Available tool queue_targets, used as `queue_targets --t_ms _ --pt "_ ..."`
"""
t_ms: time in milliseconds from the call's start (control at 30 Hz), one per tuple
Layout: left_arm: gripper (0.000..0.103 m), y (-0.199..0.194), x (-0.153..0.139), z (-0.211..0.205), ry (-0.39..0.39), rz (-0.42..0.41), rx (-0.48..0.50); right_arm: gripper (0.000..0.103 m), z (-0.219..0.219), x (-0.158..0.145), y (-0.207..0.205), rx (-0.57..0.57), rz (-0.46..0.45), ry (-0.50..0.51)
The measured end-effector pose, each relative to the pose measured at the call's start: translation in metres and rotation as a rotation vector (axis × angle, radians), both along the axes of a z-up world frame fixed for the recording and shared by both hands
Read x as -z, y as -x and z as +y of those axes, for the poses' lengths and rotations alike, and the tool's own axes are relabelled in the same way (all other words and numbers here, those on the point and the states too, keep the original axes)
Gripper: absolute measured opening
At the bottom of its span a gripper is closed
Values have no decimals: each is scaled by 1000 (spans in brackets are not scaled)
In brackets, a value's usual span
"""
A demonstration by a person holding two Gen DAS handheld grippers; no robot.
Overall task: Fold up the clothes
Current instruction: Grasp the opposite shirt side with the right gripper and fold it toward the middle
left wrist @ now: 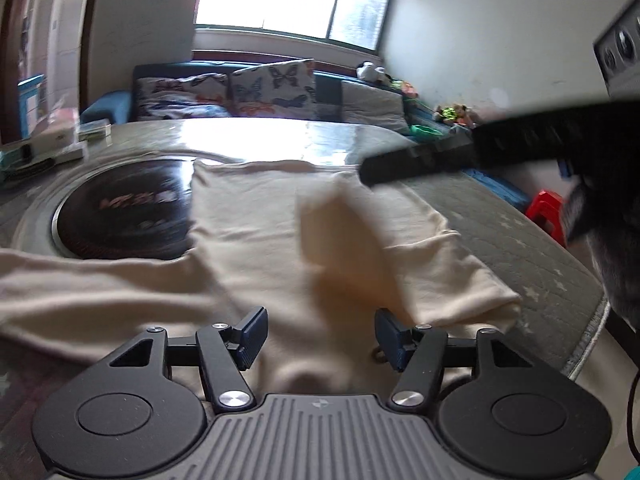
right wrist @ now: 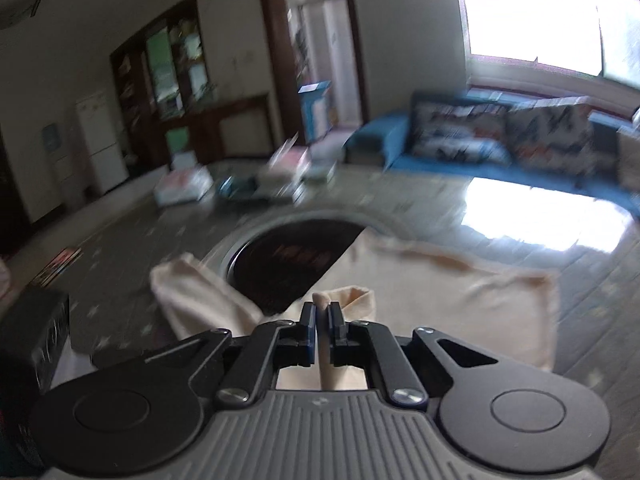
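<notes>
One cream garment (left wrist: 256, 216) lies spread flat over the table (left wrist: 500, 232), its far part covering one side of the round dark hob (left wrist: 124, 208) set into the top. Laid out this way, its edges are easy to reach for folding. Right tongs (right wrist: 322, 316) are pressed together on a pinch of the cream cloth, a fold of it standing up between the pads (likely a sleeve or side edge being carried across the body). Left tongs (left wrist: 320, 336) hang spread just above the near hem, nothing between them, probably freed to take a new hold. Boxes (right wrist: 184, 184) sit at the table's far edge, sofa (left wrist: 248, 92) beyond.
</notes>
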State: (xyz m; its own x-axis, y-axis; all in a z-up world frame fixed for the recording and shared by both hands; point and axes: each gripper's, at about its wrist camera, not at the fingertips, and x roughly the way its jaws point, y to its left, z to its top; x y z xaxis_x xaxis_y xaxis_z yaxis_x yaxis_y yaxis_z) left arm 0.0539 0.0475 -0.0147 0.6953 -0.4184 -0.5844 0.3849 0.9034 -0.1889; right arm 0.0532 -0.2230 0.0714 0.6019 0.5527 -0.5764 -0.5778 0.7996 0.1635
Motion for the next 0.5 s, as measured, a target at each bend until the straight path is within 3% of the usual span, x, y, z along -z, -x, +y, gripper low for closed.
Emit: queue_targets --t_ms 167,267,500 --pt "63 7 -5 15 -3 -13 -38 11 -19 5 5 8 -14 58" --pt "61 9 -12 18 -2 -35 -55 11 -45 14 5 76 -17 158" --pt "55 -9 -15 0 -5 -40 -6 11 -89 48 7 169 54 245"
